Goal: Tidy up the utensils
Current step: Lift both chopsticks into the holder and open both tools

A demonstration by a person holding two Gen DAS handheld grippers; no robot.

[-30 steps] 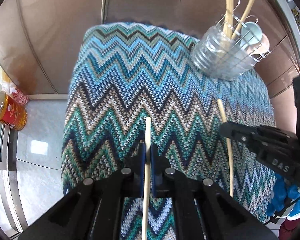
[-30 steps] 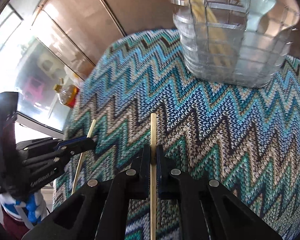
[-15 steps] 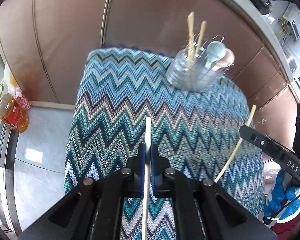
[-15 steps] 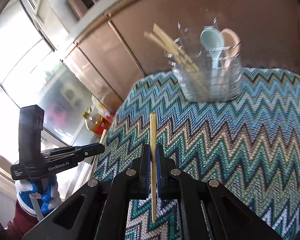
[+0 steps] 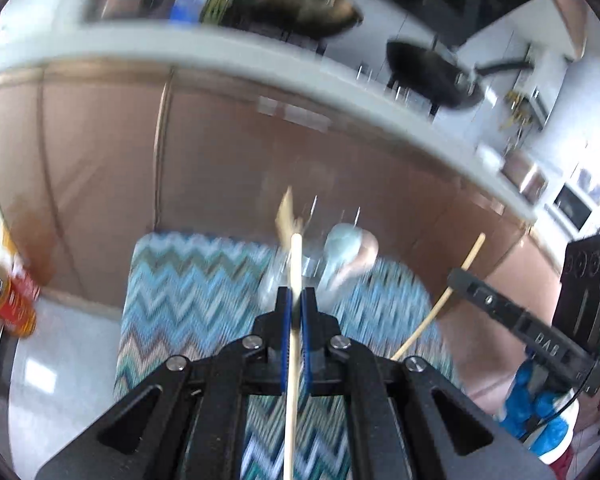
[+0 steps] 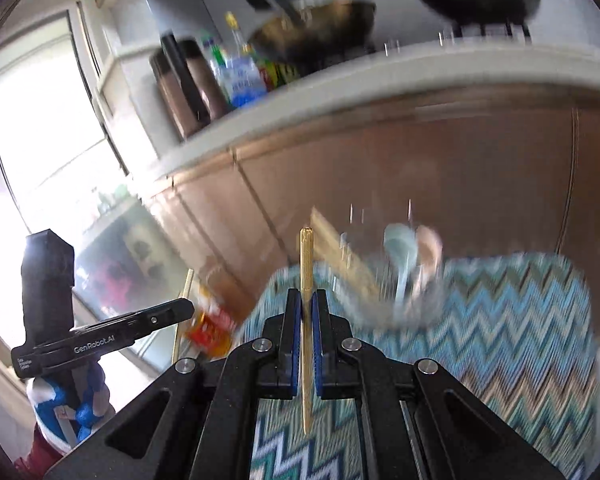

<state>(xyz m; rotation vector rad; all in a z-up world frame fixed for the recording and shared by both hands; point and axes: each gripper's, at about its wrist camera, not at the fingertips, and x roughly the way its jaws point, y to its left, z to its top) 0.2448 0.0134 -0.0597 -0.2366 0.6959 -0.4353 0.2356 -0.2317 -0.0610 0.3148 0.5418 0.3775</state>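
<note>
We list, from both wrist views:

- Left gripper (image 5: 296,300): jaws closed on a pale chopstick (image 5: 294,280), which runs lengthwise between the blue pads and sticks out past the tips.
- Right gripper (image 6: 307,304): jaws closed on a second chopstick (image 6: 306,264), gripped the same way, its ridged end foremost.
- Each gripper shows in the other's view, held by a hand in a blue-and-white glove (image 5: 540,408), with its chopstick slanting upward.
- Zigzag cloth (image 5: 188,280): blue, teal and brown, covering the table below both grippers.
- Clear holder (image 6: 396,292): stands at the far edge of the cloth, blurred; it contains more chopsticks (image 6: 340,248) and two spoons (image 6: 400,248).
- Oil bottle (image 5: 8,300): on the floor left of the cloth.
- Counter with pans (image 5: 300,4) behind.
</note>
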